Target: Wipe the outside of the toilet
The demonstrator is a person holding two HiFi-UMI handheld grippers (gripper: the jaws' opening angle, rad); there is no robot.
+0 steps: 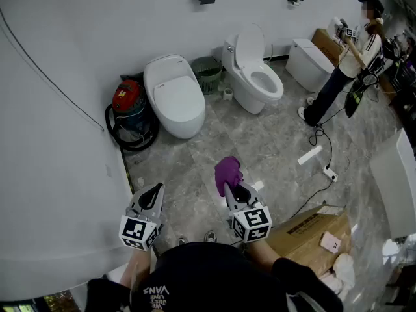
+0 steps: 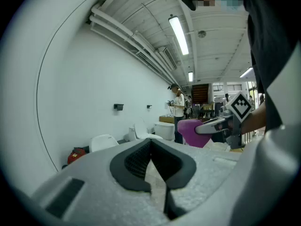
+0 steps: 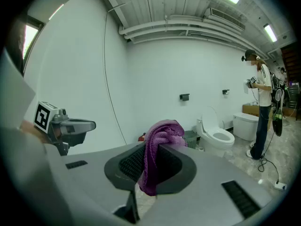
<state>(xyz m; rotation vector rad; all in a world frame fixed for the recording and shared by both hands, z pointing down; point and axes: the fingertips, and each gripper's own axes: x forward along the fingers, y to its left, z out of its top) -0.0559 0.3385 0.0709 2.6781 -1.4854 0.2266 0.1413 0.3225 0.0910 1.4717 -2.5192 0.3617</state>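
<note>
A person stands on a grey marbled floor (image 1: 273, 148), well apart from the nearest toilet (image 1: 174, 96), a smooth, rounded white unit with its lid down, set against the wall. The right gripper (image 1: 231, 188) clamps a fluffy purple cloth (image 1: 227, 171) that drapes limply over its ribbed black pads (image 3: 130, 163). The left gripper (image 1: 155, 192) is closed on nothing. The job likely calls for closing in first, then pressing the soft cloth flat along the glossy curved shell.

purple cloth (image 1: 227, 173), white toilet (image 1: 174, 96), red-topped vacuum (image 1: 127, 97); grey marbled floor (image 1: 273, 142)
</note>
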